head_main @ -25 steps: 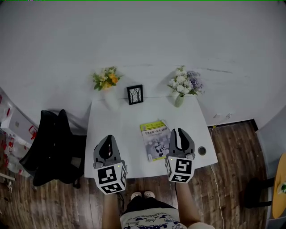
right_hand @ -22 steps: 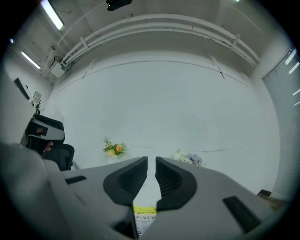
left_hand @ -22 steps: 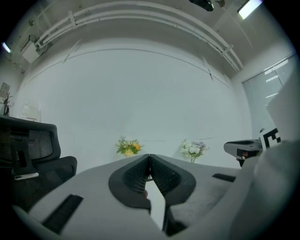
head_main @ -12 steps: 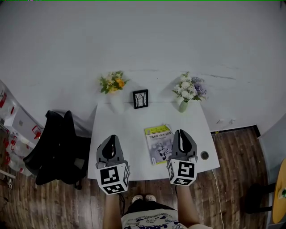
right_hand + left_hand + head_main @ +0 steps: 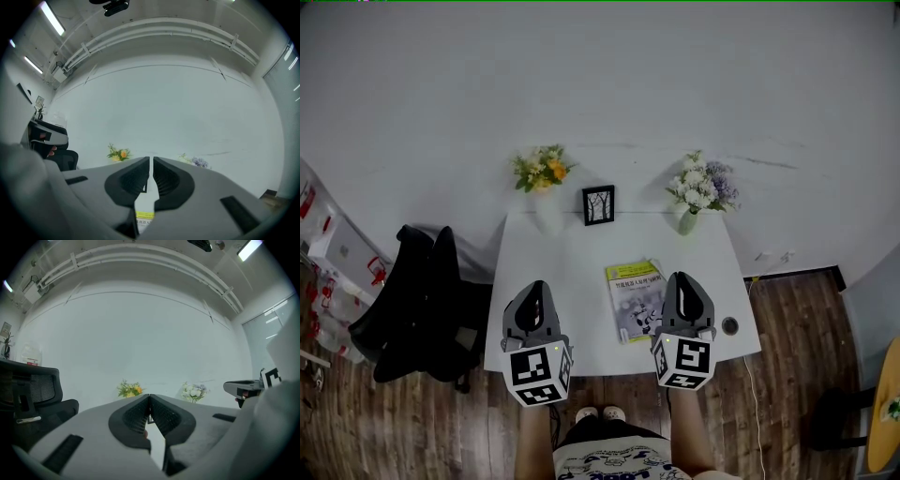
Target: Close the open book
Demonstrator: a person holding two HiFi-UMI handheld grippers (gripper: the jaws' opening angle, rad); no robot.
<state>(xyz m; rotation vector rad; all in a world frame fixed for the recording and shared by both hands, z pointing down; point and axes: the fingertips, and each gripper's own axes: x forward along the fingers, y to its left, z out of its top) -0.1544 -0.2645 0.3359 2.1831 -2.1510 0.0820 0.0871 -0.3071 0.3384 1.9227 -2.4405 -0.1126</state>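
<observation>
A book (image 5: pixel 636 298) with a yellow-green cover lies closed and flat on the white table (image 5: pixel 553 272), right of the middle. My right gripper (image 5: pixel 684 278) hovers at the book's right edge; its jaws are shut to a thin slit with nothing between them. In the right gripper view the right gripper (image 5: pixel 151 159) points level at the far wall, and a strip of the book (image 5: pixel 144 216) shows below the jaws. My left gripper (image 5: pixel 534 286) hangs over the table's left front, apart from the book. In its own view the left gripper (image 5: pixel 149 396) is shut and empty.
Along the table's back edge stand a vase of yellow flowers (image 5: pixel 544 171), a small black picture frame (image 5: pixel 598 204) and a vase of white and purple flowers (image 5: pixel 698 192). A black office chair (image 5: pixel 422 300) stands left of the table. A round cable hole (image 5: pixel 729 325) sits by the right front corner.
The right gripper's jaws, parted a second ago, have come together. The book lies closed throughout. The left gripper has stayed in place.
</observation>
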